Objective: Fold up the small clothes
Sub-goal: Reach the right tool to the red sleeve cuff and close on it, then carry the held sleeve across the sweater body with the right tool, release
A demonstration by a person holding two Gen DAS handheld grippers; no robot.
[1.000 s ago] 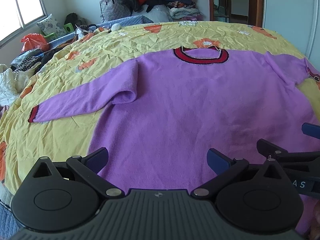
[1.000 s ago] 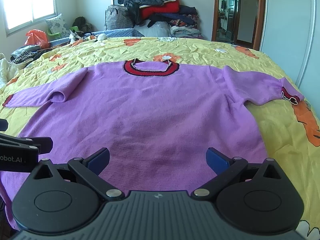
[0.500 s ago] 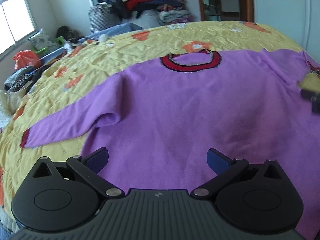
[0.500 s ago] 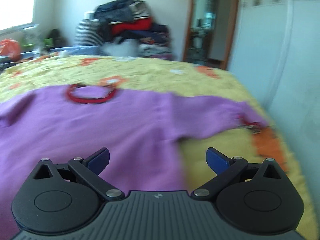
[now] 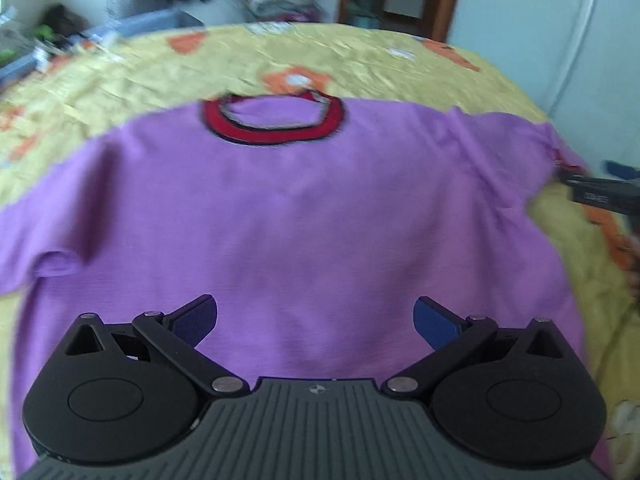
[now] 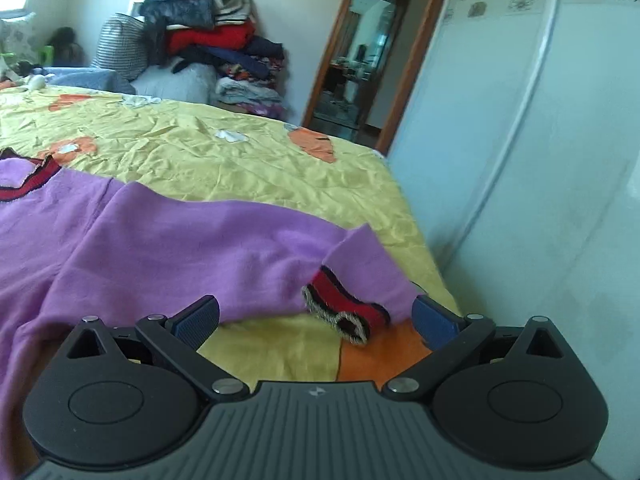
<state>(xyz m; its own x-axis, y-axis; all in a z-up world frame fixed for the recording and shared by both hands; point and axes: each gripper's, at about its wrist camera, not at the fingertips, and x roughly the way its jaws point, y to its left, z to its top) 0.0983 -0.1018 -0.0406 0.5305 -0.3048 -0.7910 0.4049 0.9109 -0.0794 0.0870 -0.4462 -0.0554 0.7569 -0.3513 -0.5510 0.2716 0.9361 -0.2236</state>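
Covering most of the yellow bedsheet (image 6: 248, 168), the purple sweater (image 5: 304, 232) lies flat, neck away from both tools. Its right sleeve (image 6: 224, 248) runs sideways out from the body, long axis crosswise to the right gripper (image 6: 316, 316), w/ the red cuff (image 6: 344, 308) folded back, just ahead, between the spread fingers (nothing pinched). Right tool's clearly nearer the cuff. Left gripper (image 5: 316, 316) hangs over the sweater's lower body, also wide apart, empty. Likely next: cuff grab, fold inward.
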